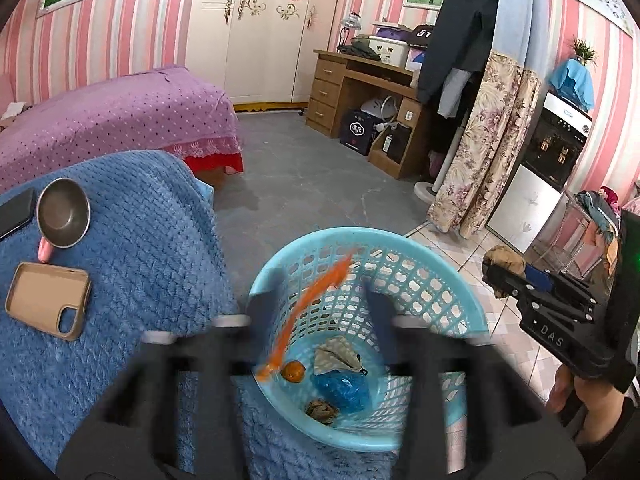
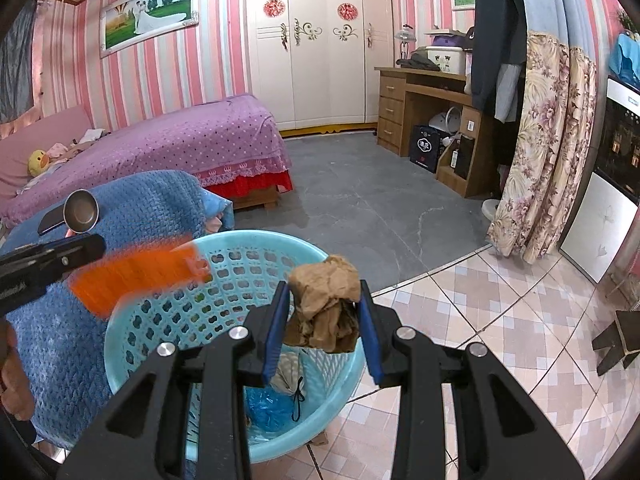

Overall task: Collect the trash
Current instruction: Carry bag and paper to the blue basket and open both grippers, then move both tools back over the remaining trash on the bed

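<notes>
A light blue plastic basket (image 1: 440, 280) stands on the floor beside a table covered in blue cloth. Inside lie a small orange fruit (image 1: 293, 371), a blue plastic bag (image 1: 344, 390), a grey rag (image 1: 336, 354) and a brown crumple (image 1: 322, 410). My left gripper (image 1: 320, 294) is open over the basket. A blurred orange strip (image 1: 316, 304) is loose in the air between its fingers, over the basket's mouth. My right gripper (image 2: 324, 320) hovers above the basket's near right rim (image 2: 352, 364), shut on a crumpled brown paper wad (image 2: 324, 304).
On the blue cloth (image 1: 152, 264) sit a metal bowl (image 1: 63, 212), a tan phone case (image 1: 48, 300) and a black phone (image 1: 14, 214). A purple bed (image 2: 192, 140), wooden desk (image 2: 424, 96), floral curtain (image 2: 548, 152) and dark stool (image 2: 620, 340) ring the floor.
</notes>
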